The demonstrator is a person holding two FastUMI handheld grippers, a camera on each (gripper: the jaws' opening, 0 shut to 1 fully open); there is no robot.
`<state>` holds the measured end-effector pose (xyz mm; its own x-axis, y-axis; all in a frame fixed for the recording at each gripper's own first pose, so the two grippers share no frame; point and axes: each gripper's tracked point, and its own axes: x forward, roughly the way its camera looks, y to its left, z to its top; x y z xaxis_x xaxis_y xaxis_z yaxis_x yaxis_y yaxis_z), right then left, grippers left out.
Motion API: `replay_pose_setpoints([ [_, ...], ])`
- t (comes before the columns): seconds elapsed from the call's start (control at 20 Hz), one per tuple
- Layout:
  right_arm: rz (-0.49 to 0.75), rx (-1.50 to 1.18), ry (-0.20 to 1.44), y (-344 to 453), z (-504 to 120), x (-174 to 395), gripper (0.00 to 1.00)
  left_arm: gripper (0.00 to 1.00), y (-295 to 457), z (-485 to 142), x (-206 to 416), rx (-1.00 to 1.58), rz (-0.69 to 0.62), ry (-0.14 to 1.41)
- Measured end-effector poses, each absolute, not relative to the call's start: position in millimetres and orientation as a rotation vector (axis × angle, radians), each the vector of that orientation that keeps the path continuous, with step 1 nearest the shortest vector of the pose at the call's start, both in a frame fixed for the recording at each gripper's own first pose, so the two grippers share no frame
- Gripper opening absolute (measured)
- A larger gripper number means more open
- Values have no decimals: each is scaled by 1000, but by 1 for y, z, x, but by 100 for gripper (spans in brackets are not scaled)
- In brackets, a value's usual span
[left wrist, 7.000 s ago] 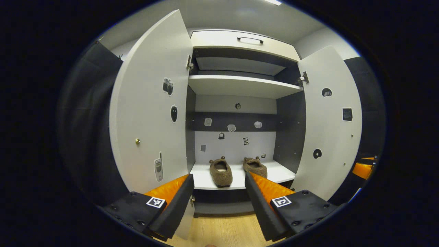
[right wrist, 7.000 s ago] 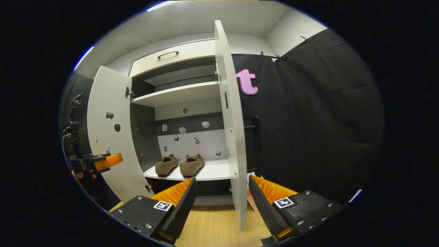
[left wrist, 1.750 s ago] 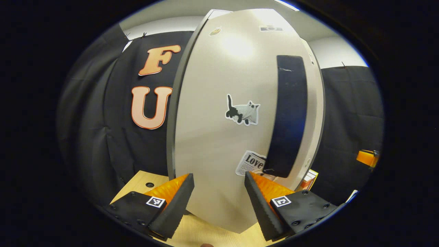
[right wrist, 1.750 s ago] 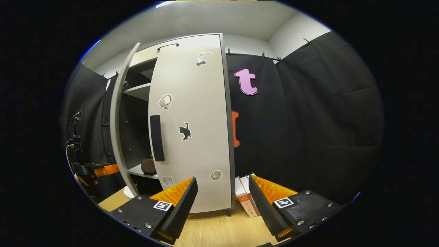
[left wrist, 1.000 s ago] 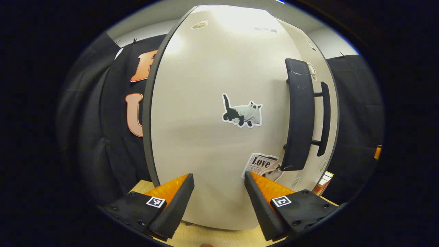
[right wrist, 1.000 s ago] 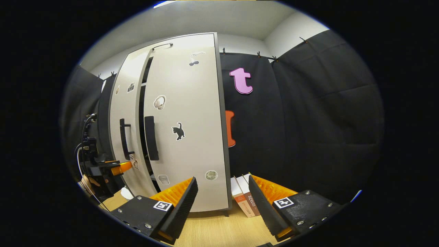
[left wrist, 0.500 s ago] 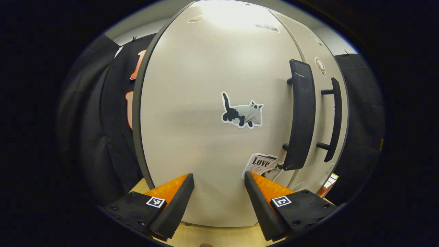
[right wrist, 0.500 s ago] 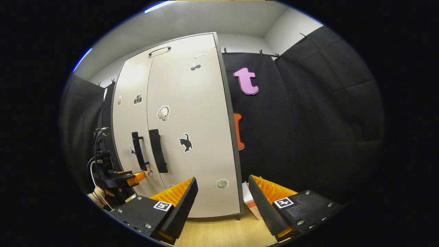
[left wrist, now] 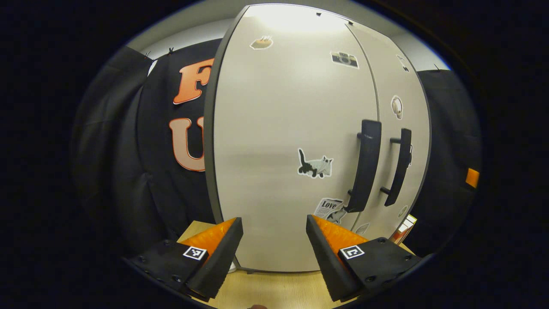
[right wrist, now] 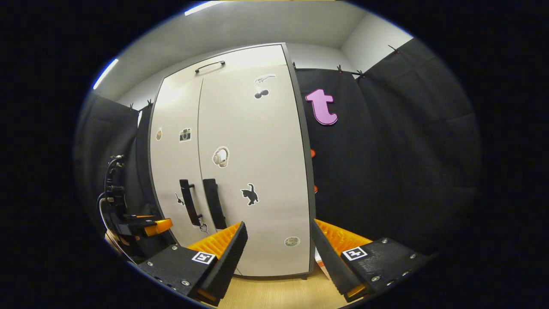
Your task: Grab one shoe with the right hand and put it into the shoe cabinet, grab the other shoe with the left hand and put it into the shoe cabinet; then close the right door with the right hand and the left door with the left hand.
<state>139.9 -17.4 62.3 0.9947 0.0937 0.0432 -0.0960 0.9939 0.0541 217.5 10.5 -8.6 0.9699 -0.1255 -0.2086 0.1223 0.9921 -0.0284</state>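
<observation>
**Both cabinet doors look shut; the task seems all but finished**

The shoe cabinet [right wrist: 240, 171] stands against the black cloth wall [right wrist: 386, 163], and in both views its two doors sit flush with only a thin seam between them. The left door [left wrist: 291, 141] and the right door [right wrist: 261, 171] each carry a dark vertical handle, the left handle [left wrist: 364, 165] and right handle [left wrist: 399, 165] side by side at the seam. The shoes cannot be seen; judging from the closed doors, they are inside, so nothing appears left but drawing the hands away.

The floor [right wrist: 279, 292] is pale wood, lit from above, with a grey ceiling [right wrist: 257, 25] overhead. A small box [left wrist: 403, 225] leans by the cabinet's right foot.

The left gripper [left wrist: 274, 240] faces the left door with its fingers spread apart and empty, near the door but not visibly touching it. The right gripper [right wrist: 279, 244] points at the right door's lower edge, fingers likewise apart and holding nothing.
</observation>
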Motion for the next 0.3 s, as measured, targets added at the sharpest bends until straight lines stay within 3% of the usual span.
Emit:
replay_pose_setpoints([
  [0.3,53,-15,-96,-22,108,115,92,97,52,78,171,-27,-119,119],
])
